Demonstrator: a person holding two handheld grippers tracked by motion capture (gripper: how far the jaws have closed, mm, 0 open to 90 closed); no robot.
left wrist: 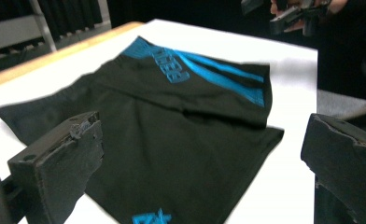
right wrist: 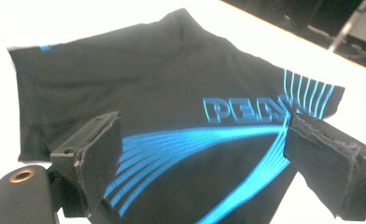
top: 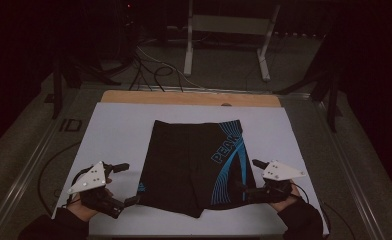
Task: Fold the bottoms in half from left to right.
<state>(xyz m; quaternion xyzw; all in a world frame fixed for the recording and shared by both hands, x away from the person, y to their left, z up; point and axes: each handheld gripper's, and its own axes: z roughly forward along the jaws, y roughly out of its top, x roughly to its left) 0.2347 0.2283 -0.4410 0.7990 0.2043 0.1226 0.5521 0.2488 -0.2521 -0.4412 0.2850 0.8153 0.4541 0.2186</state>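
Black shorts [top: 194, 162] with blue stripes and lettering lie flat in the middle of the white tabletop [top: 119, 130], waistband toward the far edge and leg hems toward the person. The left tool [top: 129, 184] sits at the shorts' near left hem, its jaws spread wide and empty; the left gripper view shows that hem corner low between them. The right tool [top: 248, 177] waits at the near right hem, just beside the striped leg, jaws likewise apart with nothing between them, the blue curves running under the gap in the right gripper view. The step in hand looks like taking hold of the two hem corners, probably to fold the shorts. To do it well, each lower jaw should slide under the fabric edge at the very corner, catching both layers, before closing. Matching grips on left and right would keep the cloth square as it lifts; a bite too far in could bunch the leg and spoil the fold.
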